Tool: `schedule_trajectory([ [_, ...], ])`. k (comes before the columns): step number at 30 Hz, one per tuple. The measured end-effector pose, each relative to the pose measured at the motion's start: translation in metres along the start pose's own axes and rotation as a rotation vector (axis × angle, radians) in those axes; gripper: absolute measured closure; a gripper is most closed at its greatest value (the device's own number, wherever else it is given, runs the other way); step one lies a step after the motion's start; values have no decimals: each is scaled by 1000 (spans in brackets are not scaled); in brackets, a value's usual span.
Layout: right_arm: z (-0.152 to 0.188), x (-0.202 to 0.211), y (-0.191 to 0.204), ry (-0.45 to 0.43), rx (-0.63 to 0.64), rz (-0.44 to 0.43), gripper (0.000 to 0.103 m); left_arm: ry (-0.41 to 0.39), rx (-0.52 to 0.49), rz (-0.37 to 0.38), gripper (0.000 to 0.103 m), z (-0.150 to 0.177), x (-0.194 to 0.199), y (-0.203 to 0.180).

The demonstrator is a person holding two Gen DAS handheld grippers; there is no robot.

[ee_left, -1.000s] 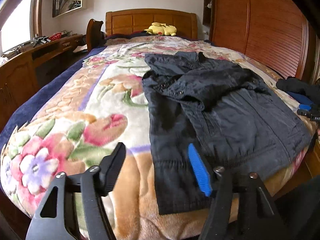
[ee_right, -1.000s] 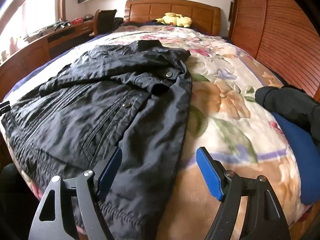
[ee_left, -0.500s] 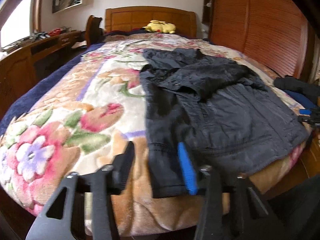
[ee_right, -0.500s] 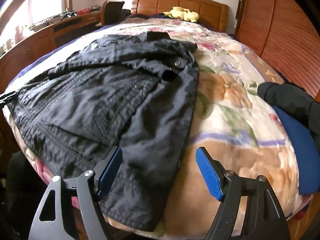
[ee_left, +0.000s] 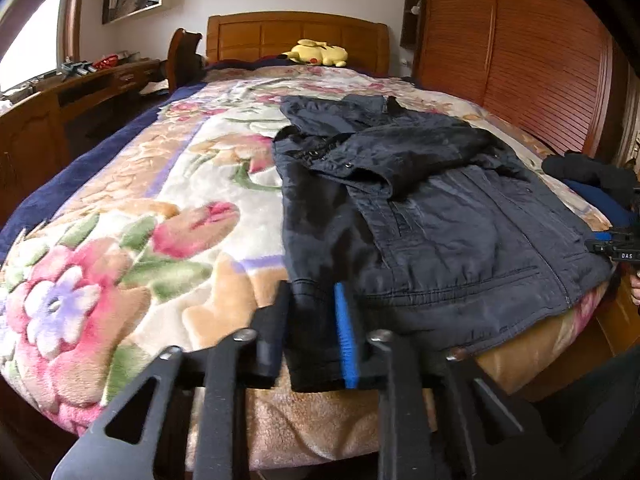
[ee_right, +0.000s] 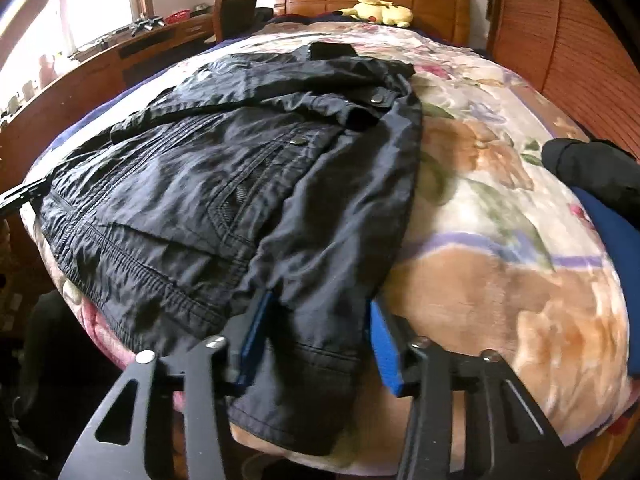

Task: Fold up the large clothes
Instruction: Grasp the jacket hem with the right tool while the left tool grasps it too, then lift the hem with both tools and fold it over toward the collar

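jacket: dark, lies flat on the blanket, hem at the near edge of the bed, collar at the far end. Sleeves folded in across the chest. Zip and snap buttons visible.
jacket, right view: same garment, fills the area ahead and to the left of the right gripper; its near corner hangs over the bed edge.
left gripper: jaws have just been closing, now narrow. Near hem corner of the jacket sits between the fingers, blue pad against the cloth on one side, black finger on the other. Looks pinched on the fabric.
right gripper: jaws have just been closing, now about half open. The other hem corner lies between the blue pads; a gap still shows at the right pad, so no firm grip visible.
blanket: floral, pink and green flowers on cream, under the jacket, spreads left of the left gripper and right of the right one.
bed: wooden headboard straight ahead, far end.
plush: yellow, on the pillow end by the headboard.
desk: wooden, far left of the left gripper, clutter on top.
wardrobe: slatted wood, right of the bed.
dark bundle: black cloth on something blue, well right of the right gripper, apart from the jacket.
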State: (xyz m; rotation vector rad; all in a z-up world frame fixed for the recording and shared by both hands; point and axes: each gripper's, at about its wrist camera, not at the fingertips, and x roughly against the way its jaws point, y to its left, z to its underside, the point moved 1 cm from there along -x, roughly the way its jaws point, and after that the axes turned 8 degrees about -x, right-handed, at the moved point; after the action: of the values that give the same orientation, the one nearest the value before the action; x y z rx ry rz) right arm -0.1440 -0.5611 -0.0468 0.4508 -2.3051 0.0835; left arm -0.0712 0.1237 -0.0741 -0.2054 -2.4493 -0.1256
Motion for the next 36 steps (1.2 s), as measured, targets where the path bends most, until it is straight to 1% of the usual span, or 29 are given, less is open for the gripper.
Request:
schedule_trajectory([
  [1, -1, -2, 3, -1, 4, 2, 66, -6, 4, 5, 92, -1, 2, 0],
  [2, -3, -3, 5, 0, 7, 0, 71, -14, 10, 16, 94, -2, 5, 0],
  [3, -4, -2, 7, -2, 11, -3, 78, -21, 9, 19, 94, -4, 8, -2],
  [4, -6, -2, 9, -9, 13, -2, 82, -29, -1, 16, 95, -7, 11, -3],
  [7, -9, 4, 11, -37, 14, -3, 91, -63, -12, 10, 96, -17, 24, -10],
  [9, -13, 17, 11, -81, 10, -10, 93, -84, -7, 13, 96, -24, 32, -12],
  [14, -22, 54, 14, -171, 19, -4, 96, -163, -28, 21, 97, -43, 63, -22],
  [18, -30, 78, 14, -222, 23, -6, 96, -223, -40, 29, 97, -55, 89, -28],
  [22, -30, 105, 11, -274, 20, -18, 97, -275, -54, 24, 97, -64, 113, -30],
  [26, -28, 130, 9, -324, 27, -21, 97, -322, -64, 11, 97, -73, 135, -28],
  [29, -27, 149, 12, -394, 32, 5, 97, -354, -66, -5, 97, -78, 147, -25],
  [31, -27, 164, 13, -440, 34, 8, 97, -380, -61, -11, 97, -81, 156, -22],
  [34, -25, 181, 14, -481, 50, 16, 97, -421, -50, -24, 97, -89, 166, -14],
  [36, -26, 189, 18, -495, 68, 28, 97, -432, -47, -20, 97, -97, 168, -11],
])
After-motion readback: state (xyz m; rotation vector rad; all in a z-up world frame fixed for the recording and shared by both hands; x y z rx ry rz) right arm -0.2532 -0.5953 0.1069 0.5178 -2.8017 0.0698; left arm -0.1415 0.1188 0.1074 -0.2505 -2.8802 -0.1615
